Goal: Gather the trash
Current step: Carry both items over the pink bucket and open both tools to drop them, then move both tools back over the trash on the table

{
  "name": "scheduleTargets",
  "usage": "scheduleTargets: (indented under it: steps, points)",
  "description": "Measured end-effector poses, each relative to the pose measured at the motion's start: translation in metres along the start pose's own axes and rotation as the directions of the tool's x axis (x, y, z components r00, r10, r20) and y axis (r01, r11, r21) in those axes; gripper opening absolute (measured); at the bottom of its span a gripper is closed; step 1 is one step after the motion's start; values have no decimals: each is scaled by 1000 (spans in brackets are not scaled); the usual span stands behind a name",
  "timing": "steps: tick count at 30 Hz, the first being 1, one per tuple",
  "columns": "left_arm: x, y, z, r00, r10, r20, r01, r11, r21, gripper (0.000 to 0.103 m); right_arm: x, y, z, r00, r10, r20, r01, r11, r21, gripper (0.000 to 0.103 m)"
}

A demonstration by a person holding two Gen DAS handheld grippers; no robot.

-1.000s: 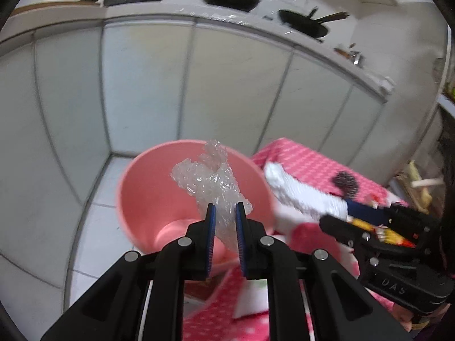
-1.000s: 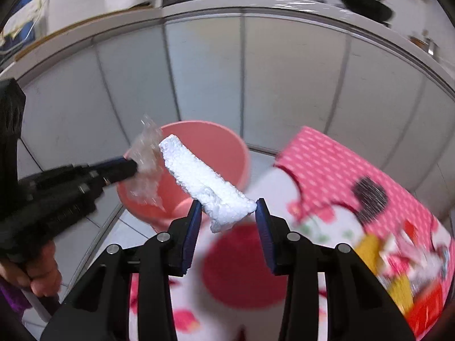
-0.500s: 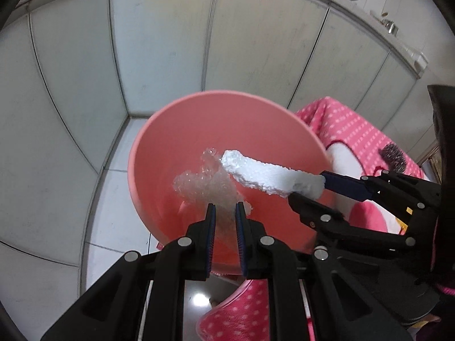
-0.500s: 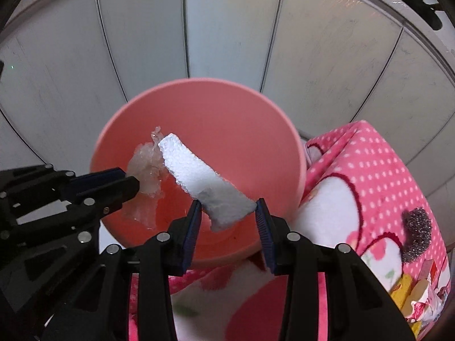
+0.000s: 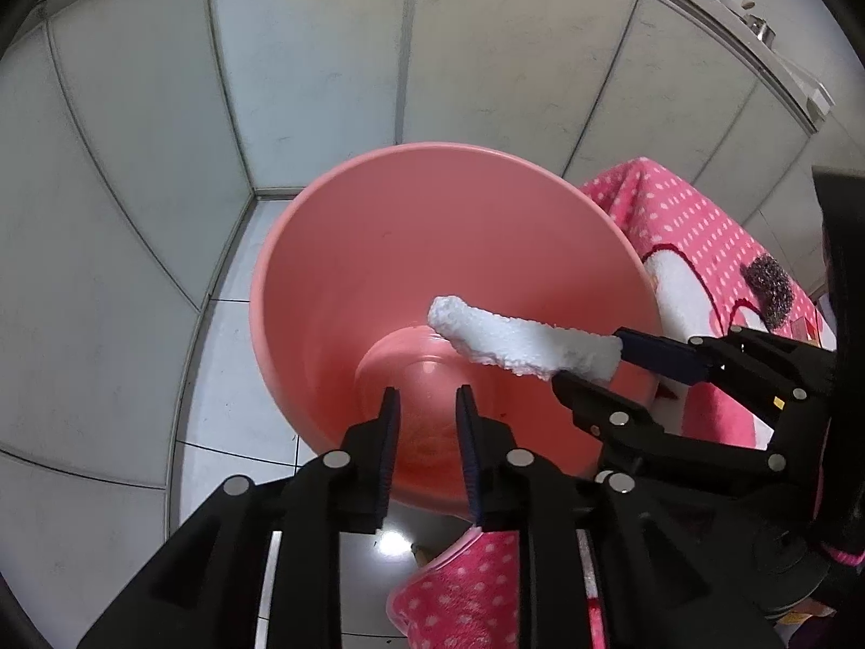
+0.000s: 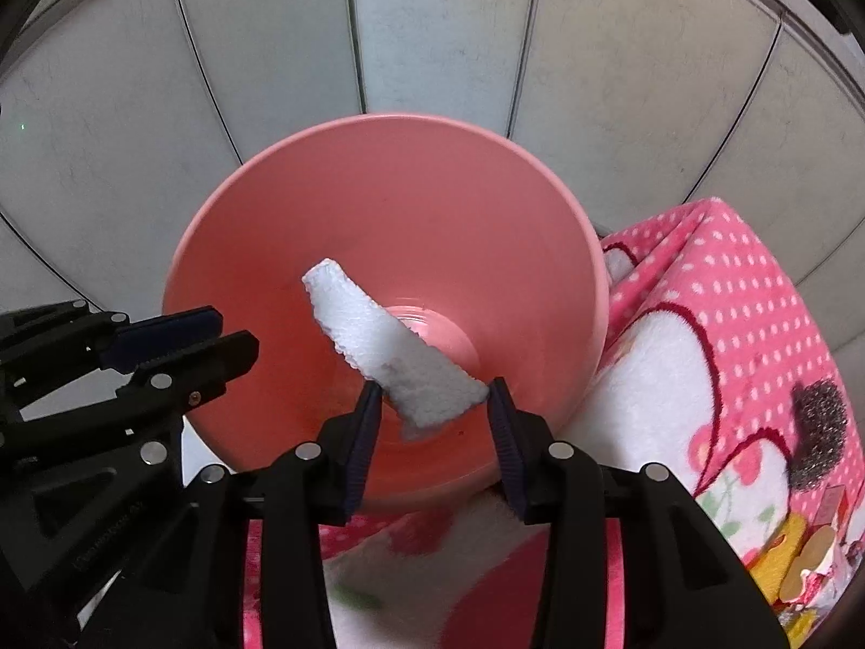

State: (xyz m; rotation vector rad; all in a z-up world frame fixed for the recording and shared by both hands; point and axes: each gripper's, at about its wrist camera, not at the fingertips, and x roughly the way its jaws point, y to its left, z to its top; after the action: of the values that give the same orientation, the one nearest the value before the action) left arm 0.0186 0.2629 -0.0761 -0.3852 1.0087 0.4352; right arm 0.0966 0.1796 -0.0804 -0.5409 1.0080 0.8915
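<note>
A pink plastic bucket [image 5: 346,270] stands on the floor beside the table; it also shows in the right wrist view [image 6: 421,205]. My left gripper [image 5: 427,405] is open and empty over the bucket's mouth. The clear plastic wrap is hard to make out at the bucket's bottom. My right gripper [image 6: 435,397] is shut on a white foam piece [image 6: 378,346] and holds it over the bucket. The foam piece [image 5: 519,343] also shows in the left wrist view, held from the right.
A pink polka-dot cloth [image 6: 730,313] covers the table at the right. A steel scourer [image 6: 816,432] and colourful wrappers [image 6: 805,557] lie on it. White cabinet doors [image 5: 303,70] stand behind the bucket. White floor tiles [image 5: 227,368] lie to the left.
My left gripper has opened and let go of the clear plastic wrap, which dropped into the bucket. Both grippers moved closer over the bucket. The right still holds the foam.
</note>
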Motion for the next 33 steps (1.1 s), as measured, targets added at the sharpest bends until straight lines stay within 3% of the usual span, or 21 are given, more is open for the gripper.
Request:
scheduleTargets:
  steps: [8, 13, 23, 33]
  points:
    - [-22, 8, -6, 999, -26, 47, 28, 999, -36, 31, -15, -2, -8, 1000, 20, 17, -21, 999, 31, 48]
    - [-39, 3, -9, 993, -60, 99, 64, 997, -41, 31, -43, -8, -22, 996, 4, 93, -7, 999, 37, 48]
    - [-82, -23, -24, 961, -150, 233, 164, 985, -44, 31, -104, -39, -54, 959, 14, 285, -54, 990, 133, 48]
    - [-97, -83, -41, 935, -253, 248, 242, 967, 77, 31, -138, -62, -112, 948, -82, 307, 14, 976, 216, 48]
